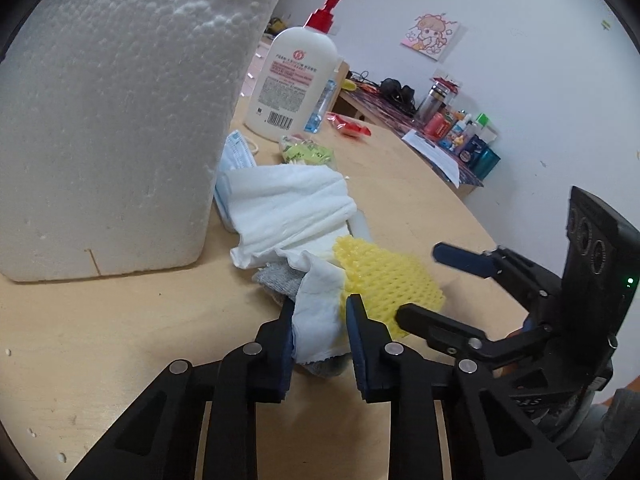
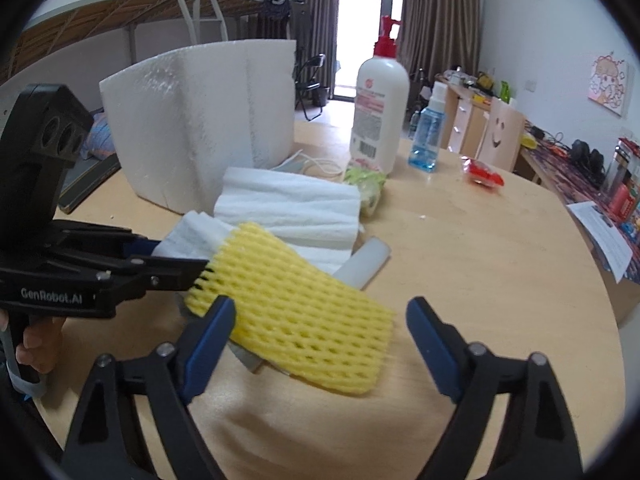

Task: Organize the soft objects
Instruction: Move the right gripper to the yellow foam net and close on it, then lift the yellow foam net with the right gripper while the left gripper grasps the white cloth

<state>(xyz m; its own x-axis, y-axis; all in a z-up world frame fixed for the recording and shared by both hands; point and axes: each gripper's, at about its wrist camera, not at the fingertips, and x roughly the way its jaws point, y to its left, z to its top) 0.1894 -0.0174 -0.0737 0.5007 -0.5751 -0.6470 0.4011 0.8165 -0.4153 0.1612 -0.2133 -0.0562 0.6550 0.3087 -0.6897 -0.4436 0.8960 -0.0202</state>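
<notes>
A pile of soft things lies mid-table: a folded white tissue towel [image 1: 288, 204] [image 2: 288, 208], a yellow foam net sleeve [image 1: 384, 276] [image 2: 296, 316], a grey cloth [image 1: 280, 280] and a blue face mask [image 1: 236, 156]. My left gripper [image 1: 320, 320] has its jaws around a fold of the white tissue, with the grey cloth under it; the grip looks partly closed. In the right wrist view it reaches in from the left [image 2: 168, 264]. My right gripper [image 2: 320, 320] is open and empty, its jaws spread either side of the yellow net, just above it.
A big white foam block [image 1: 112, 120] [image 2: 208, 120] stands at the left. A white pump bottle [image 1: 292, 80] [image 2: 378, 108], a blue spray bottle [image 2: 428, 136], a green packet [image 1: 304, 152] and a red packet [image 2: 482, 174] sit behind the pile. A white bar [image 2: 366, 264] lies beside the net.
</notes>
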